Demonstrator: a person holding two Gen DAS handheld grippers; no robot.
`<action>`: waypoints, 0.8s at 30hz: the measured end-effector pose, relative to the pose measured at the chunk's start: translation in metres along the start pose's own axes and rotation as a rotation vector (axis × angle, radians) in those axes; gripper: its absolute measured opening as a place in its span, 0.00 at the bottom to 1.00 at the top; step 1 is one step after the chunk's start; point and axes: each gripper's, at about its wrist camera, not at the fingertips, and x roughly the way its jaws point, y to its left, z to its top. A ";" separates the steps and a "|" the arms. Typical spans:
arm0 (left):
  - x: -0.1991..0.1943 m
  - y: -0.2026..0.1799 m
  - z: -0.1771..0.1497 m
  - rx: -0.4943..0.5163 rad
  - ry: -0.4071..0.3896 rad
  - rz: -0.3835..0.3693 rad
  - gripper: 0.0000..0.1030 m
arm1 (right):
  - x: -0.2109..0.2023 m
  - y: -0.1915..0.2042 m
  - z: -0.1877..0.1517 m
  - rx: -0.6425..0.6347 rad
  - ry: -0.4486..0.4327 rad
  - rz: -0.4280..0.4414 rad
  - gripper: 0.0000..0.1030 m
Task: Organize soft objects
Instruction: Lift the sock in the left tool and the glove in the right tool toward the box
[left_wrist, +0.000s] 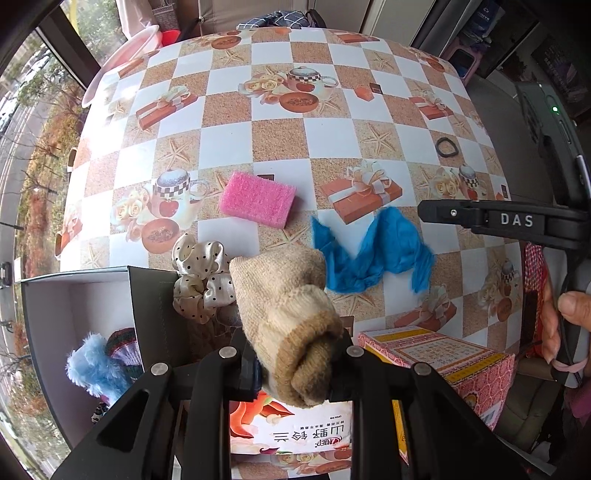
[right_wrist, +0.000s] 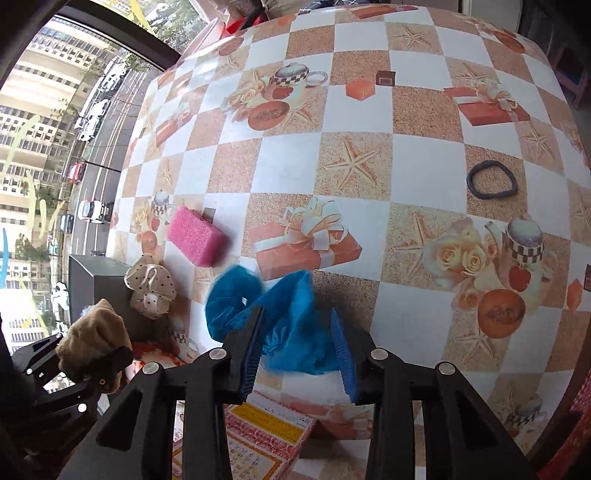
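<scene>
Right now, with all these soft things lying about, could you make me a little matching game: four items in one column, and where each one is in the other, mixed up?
Things:
1. beige sock
2. blue cloth
3. pink sponge
4. black hair tie

Places:
A. lying alone toward the table's far right
B. clamped in the left gripper
C. on the table beyond the polka-dot scrunchie
D. between the right gripper's open fingers

Pairs: 1-B, 2-D, 3-C, 4-A
</scene>
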 end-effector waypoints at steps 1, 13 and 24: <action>-0.003 0.000 -0.001 0.002 -0.006 0.000 0.25 | -0.005 0.001 -0.001 0.001 -0.002 0.006 0.38; -0.008 0.014 -0.022 -0.029 -0.004 0.012 0.25 | 0.054 0.065 -0.015 -0.377 0.196 -0.112 1.00; 0.006 0.034 -0.038 -0.119 0.035 0.016 0.25 | 0.127 0.087 -0.010 -0.534 0.353 -0.300 1.00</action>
